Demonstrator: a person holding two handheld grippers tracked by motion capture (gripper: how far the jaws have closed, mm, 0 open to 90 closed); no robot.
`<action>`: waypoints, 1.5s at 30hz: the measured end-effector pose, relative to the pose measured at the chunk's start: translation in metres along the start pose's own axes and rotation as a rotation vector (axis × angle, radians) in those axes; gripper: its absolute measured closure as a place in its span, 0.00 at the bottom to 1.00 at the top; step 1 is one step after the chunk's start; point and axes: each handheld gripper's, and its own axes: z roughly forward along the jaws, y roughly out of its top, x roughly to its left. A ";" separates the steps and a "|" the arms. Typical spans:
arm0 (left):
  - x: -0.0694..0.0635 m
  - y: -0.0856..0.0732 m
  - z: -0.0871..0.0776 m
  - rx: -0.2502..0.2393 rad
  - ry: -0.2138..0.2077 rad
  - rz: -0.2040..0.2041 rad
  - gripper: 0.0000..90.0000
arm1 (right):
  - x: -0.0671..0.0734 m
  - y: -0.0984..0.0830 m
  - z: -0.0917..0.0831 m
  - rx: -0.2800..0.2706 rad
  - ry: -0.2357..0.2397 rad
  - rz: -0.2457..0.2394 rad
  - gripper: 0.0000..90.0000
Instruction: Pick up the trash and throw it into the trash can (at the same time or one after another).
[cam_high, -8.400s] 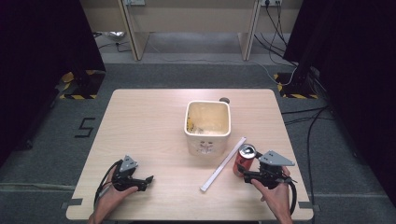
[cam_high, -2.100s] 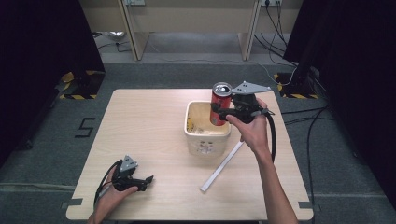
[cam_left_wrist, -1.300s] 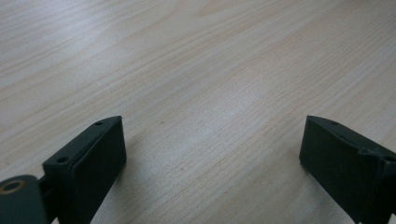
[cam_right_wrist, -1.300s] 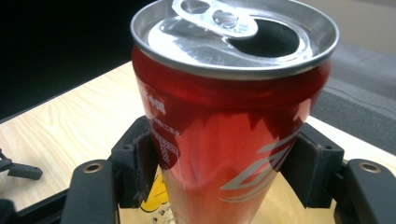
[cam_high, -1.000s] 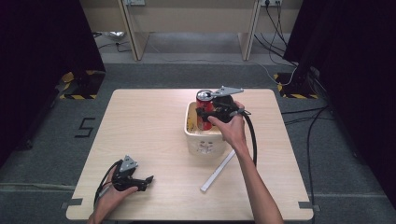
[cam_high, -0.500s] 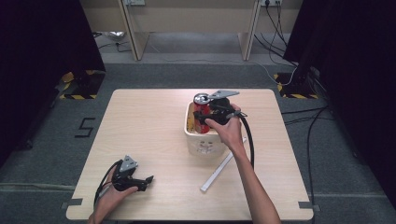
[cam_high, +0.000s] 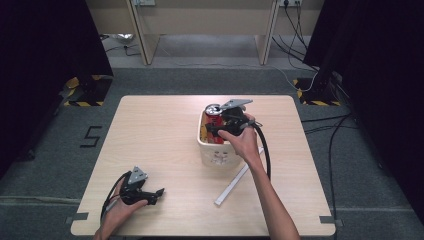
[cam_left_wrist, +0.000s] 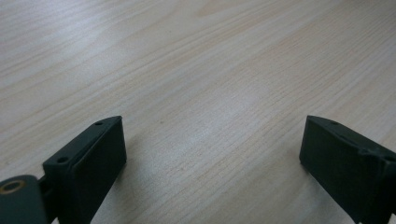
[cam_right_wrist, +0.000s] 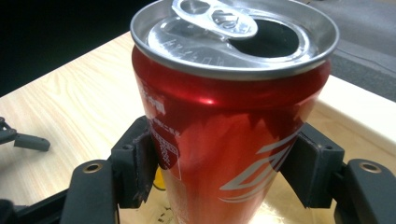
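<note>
One red can (cam_high: 214, 122), one cream tub (cam_high: 216, 150), one white stick (cam_high: 239, 176), two grippers.

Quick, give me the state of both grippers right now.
Left gripper: open, nothing between its jaws, resting low on the table.
Right gripper: shut on the red soda can, upright inside the white bin.

The can (cam_high: 214, 125) stands in the bin (cam_high: 216, 156), a strip (cam_high: 238, 176) beside.

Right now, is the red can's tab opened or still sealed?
Opened. In the right gripper view the red can shows a dark open mouth beside its tab. It stands upright in the right gripper.
</note>
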 end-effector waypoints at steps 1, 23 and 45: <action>0.000 0.000 0.000 0.000 0.000 0.000 0.07 | 0.000 0.000 0.000 0.000 0.000 0.000 0.38; 0.000 0.000 0.000 0.000 0.000 -0.001 0.07 | -0.011 0.004 -0.029 -0.089 0.000 0.033 0.28; 0.000 0.000 0.000 -0.003 -0.001 -0.002 0.07 | -0.034 -0.017 -0.088 -0.150 -0.115 0.058 0.28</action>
